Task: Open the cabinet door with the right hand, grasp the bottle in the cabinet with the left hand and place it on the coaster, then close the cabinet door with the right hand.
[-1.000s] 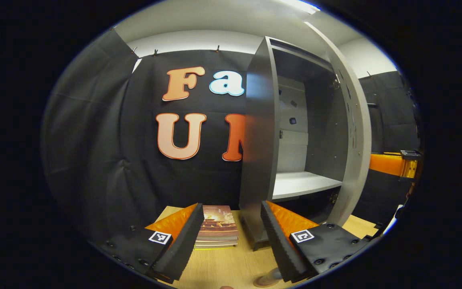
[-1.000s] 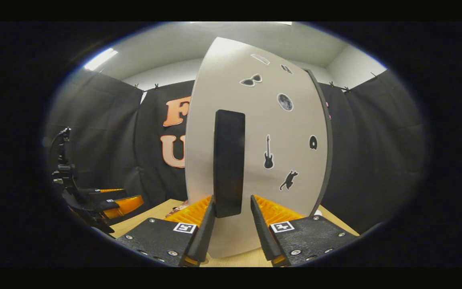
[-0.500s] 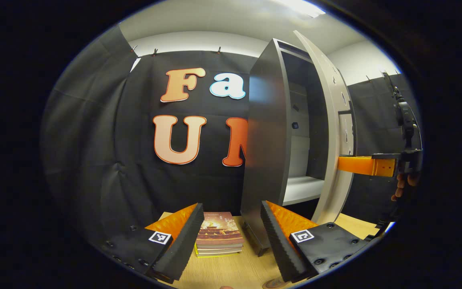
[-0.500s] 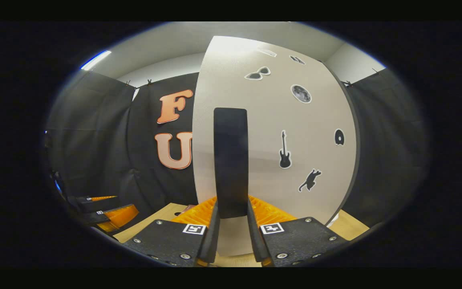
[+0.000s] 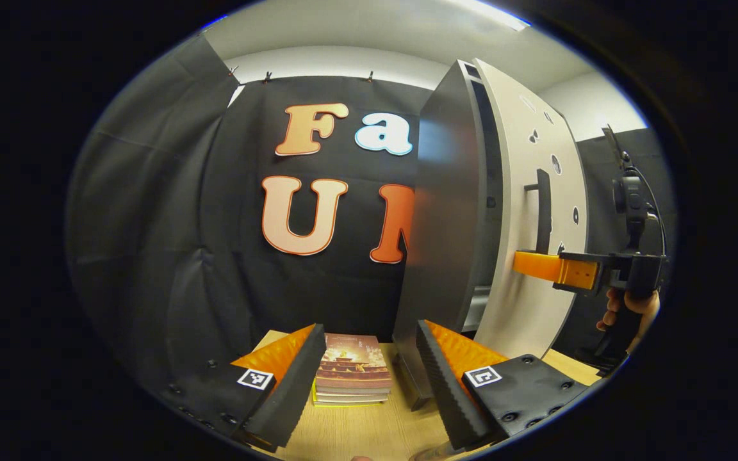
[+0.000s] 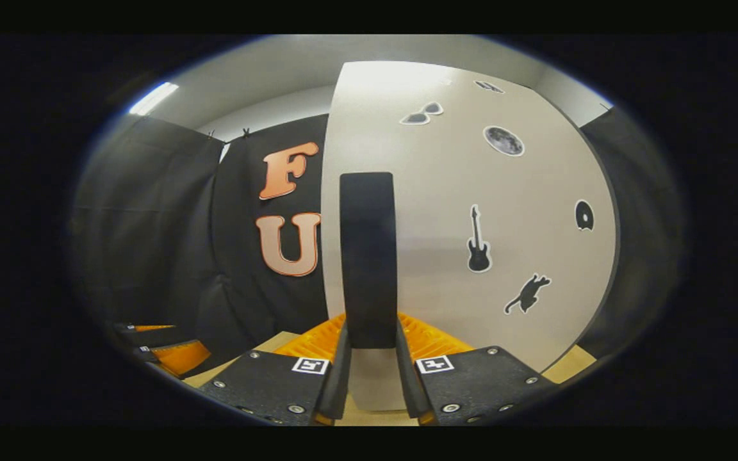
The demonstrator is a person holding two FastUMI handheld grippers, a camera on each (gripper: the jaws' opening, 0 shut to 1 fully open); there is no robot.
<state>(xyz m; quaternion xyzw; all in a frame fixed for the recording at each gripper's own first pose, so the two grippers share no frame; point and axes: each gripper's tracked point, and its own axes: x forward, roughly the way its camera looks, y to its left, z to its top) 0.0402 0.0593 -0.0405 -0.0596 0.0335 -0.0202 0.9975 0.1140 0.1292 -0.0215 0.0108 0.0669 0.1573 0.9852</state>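
The grey cabinet (image 5: 439,224) stands on the wooden table, its pale door (image 5: 523,192) swung almost against it with a narrow dark gap left. In the right gripper view my right gripper (image 6: 369,333) is shut on the door's black vertical handle (image 6: 368,256), both fingers pressing its lower end. The left gripper view shows that same gripper (image 5: 529,262) at the handle (image 5: 543,211), held by a hand (image 5: 625,307). My left gripper (image 5: 370,328) is open and empty, low over the table in front of the cabinet. A brownish sliver at the bottom edge (image 5: 430,454) is too small to identify.
A stack of books (image 5: 353,374) lies on the table (image 5: 369,429) left of the cabinet's foot, just beyond my left fingers. Black stickers dot the door (image 6: 471,192). The left gripper (image 6: 164,349) appears low at the left of the right gripper view.
The right gripper closed on the handle and swung the door from wide open to nearly shut, hiding the shelf inside. The left gripper stayed open and shifted slightly.
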